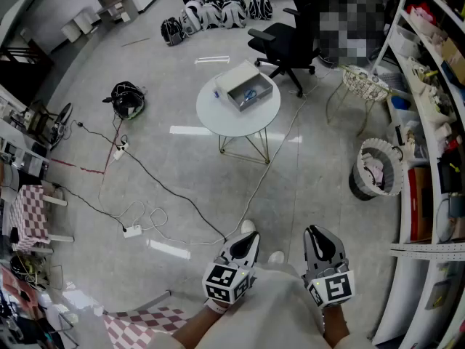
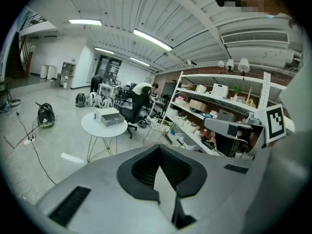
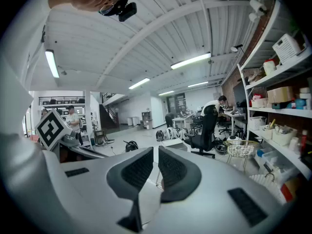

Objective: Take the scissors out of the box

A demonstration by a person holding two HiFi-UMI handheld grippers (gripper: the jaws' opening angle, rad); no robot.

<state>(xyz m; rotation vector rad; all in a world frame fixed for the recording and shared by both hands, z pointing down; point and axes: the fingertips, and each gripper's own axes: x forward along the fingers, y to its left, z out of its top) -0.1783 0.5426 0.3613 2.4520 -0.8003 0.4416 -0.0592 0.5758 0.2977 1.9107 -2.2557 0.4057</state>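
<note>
Left tool (image 1: 245, 242): lower centre of the head view, held low over the floor. In the left gripper view its tips (image 2: 158, 147) meet, with nothing between them.

Right tool (image 1: 317, 237): just right of the left one. In the right gripper view its jaws (image 3: 156, 150) stand a thin slit apart, nothing held.

Blue-handled scissors (image 1: 250, 93): upper centre of the head view, lying inside the open white rectangular box (image 1: 232, 81). Details too small to confirm.

The box sits on the round white bench with thin metal legs (image 1: 218, 118), well apart from both tools. In the left gripper view the box (image 2: 109, 117) and bench (image 2: 92, 126) lie left of centre.

Black wheeled office chair (image 1: 285, 46): just beyond the bench, upper right.
</note>
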